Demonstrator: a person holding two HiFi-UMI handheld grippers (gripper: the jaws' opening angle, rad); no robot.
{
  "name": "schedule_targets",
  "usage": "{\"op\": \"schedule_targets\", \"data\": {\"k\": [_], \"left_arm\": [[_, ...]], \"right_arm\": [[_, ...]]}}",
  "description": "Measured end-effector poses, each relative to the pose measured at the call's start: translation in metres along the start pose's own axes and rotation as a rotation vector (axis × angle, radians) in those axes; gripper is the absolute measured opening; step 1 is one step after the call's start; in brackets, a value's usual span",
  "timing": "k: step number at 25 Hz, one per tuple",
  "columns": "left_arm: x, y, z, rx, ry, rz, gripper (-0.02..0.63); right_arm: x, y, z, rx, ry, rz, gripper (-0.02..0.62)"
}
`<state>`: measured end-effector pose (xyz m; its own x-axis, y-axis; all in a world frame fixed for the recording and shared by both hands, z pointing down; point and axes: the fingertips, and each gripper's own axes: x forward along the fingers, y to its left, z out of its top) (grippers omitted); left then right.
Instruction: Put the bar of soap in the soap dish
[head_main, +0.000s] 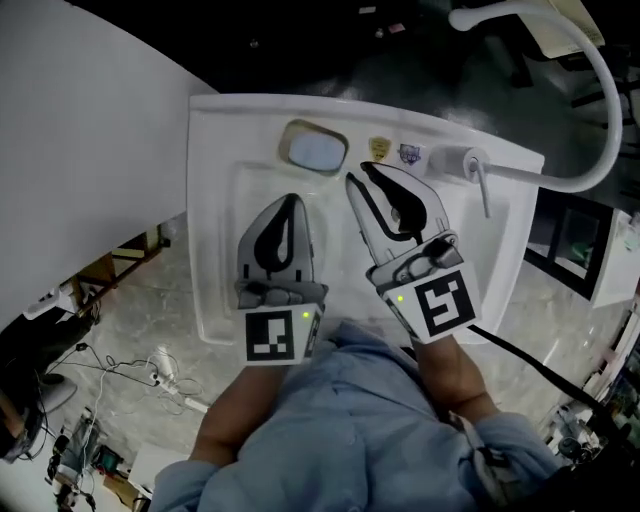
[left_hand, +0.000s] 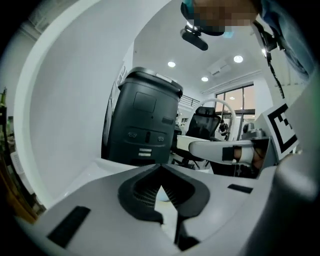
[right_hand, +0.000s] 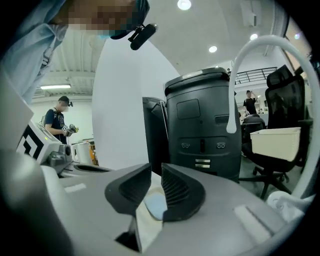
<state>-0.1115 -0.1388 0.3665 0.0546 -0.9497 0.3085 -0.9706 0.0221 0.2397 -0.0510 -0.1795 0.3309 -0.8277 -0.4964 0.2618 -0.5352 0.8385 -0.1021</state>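
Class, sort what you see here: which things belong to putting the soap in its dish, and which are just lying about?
Job in hand: soap, lying in the soap dish; left hand-held gripper; right hand-held gripper.
Lying about: tap; two stickers; hose; sink.

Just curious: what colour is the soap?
Pale blue soap, in a cream dish; clearest in the head view.
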Motion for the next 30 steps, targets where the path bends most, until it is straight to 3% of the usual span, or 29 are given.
{"op": "schedule_targets", "data": {"k": [5, 11, 20, 30], "left_arm": [[-0.023, -0.014, 0.049, 0.1, -0.13, 0.023, 0.005], [-0.061, -0.039, 0.091, 0.16, -0.249, 0.045, 0.005], [-0.093, -0.065, 0.118, 0.218, -0.34, 0.051, 0.005], [-0.109, -0.082, 0.122, 0.238, -0.373, 0.034, 0.005]], "right_arm": [[-0.026, 0.012, 0.025, 0.002, -0.082, -0.009, 0.006], [-0.063, 0.029, 0.047, -0.006, -0.125, -0.012, 0.002], [-0.096, 0.042, 0.078, -0.066, -0.215, -0.015, 0.002], [-0.114, 0.051, 0.084, -0.082, -0.248, -0.016, 0.0]]}}
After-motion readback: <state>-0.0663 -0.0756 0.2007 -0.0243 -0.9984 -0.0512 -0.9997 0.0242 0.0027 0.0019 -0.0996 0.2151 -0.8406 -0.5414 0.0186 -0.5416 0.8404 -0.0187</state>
